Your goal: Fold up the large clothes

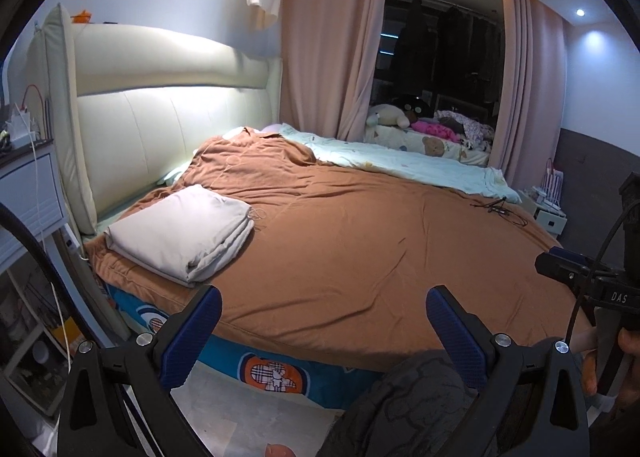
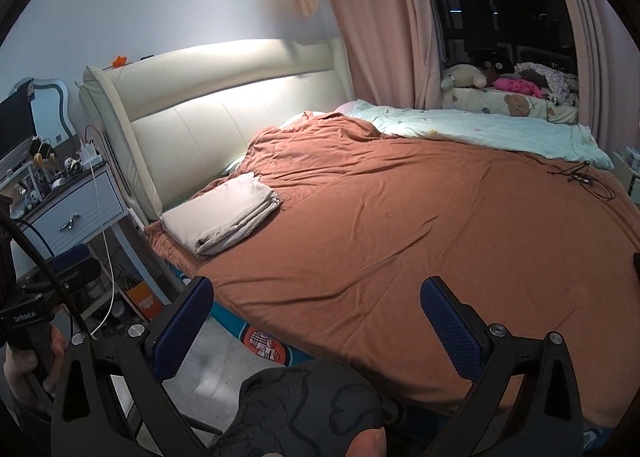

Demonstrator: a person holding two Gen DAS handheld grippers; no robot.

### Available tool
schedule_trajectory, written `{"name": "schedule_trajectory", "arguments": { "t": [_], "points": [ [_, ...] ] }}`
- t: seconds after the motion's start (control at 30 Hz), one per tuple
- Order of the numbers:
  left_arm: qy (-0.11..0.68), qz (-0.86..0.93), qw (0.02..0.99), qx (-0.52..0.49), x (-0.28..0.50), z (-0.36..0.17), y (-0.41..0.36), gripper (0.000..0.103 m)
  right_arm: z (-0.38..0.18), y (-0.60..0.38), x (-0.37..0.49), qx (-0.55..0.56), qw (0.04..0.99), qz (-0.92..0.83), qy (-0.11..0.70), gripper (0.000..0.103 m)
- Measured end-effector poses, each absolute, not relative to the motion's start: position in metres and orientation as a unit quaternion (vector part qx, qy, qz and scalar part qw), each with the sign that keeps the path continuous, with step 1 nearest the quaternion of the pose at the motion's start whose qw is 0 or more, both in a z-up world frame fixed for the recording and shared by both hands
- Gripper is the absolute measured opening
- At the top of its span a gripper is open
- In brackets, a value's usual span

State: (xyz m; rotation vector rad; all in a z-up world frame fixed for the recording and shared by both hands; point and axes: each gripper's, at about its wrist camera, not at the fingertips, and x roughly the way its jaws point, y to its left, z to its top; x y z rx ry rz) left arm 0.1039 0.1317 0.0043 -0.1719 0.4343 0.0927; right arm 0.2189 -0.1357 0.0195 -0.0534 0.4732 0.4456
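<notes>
A folded grey-white cloth lies on the orange-brown bedspread near the headboard; it also shows in the right wrist view. A dark grey patterned garment hangs low in front of the bed, below both grippers, and shows in the right wrist view too. My left gripper is open and empty above the bed's near edge. My right gripper is open and empty over the bedspread. Each gripper shows at the edge of the other's view.
A cream padded headboard stands at the back left. A nightstand with clutter and cables is left of the bed. A pale green quilt lies along the far side. A black cable rests on the bedspread. Curtains and a window seat with toys are behind.
</notes>
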Motion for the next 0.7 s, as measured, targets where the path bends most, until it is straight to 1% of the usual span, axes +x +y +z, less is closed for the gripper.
{"name": "schedule_trajectory", "arguments": {
  "t": [0.1,0.37,0.7],
  "points": [
    [0.21,0.047,0.973,-0.081,0.095,0.0,0.124,0.102,0.014,-0.139,0.201,-0.041,0.952,0.21,0.219,0.103],
    [0.207,0.041,0.975,-0.071,0.079,-0.012,0.103,0.102,-0.003,-0.142,0.179,-0.071,0.959,0.17,0.213,0.103],
    [0.208,0.026,0.976,-0.066,0.076,-0.028,0.087,0.102,-0.013,-0.143,0.177,-0.059,0.956,0.186,0.221,0.103]
  ]
}}
